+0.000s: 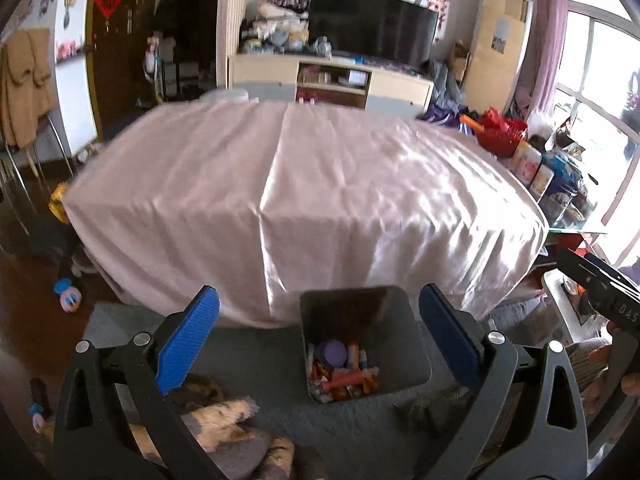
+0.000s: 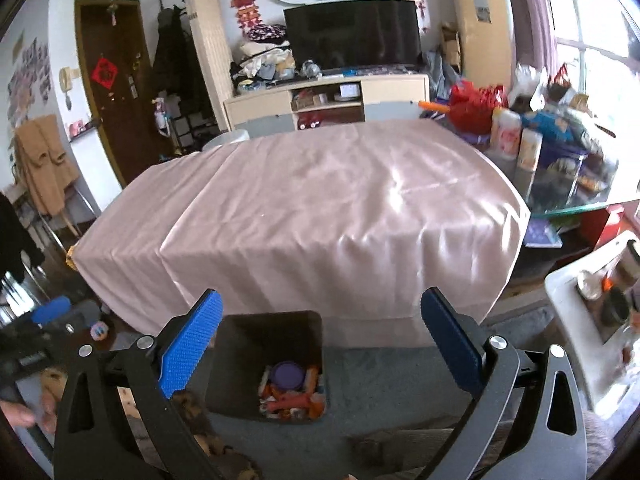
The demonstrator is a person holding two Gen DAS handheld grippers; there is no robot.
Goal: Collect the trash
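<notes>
Scanning the pink-draped surface [image 1: 320, 184] shows no litter; both hand-held grippers, left hand-held gripper [image 1: 320, 336] and right hand-held gripper [image 2: 320, 340], gape empty above the filled grey bin [image 1: 362, 344], so check the carpet before you finish.

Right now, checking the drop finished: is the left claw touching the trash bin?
Apart. The left wrist view shows the left claw open and empty, with grey carpet visible between each pad and the trash bin below.

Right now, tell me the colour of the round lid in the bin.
Purple lid; right wrist view shows it best.

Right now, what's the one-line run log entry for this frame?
left claw: open, empty | right claw: open, empty | grey trash bin: on carpet, holds wrappers and purple lid | pink-clothed table: no trash visible
</notes>
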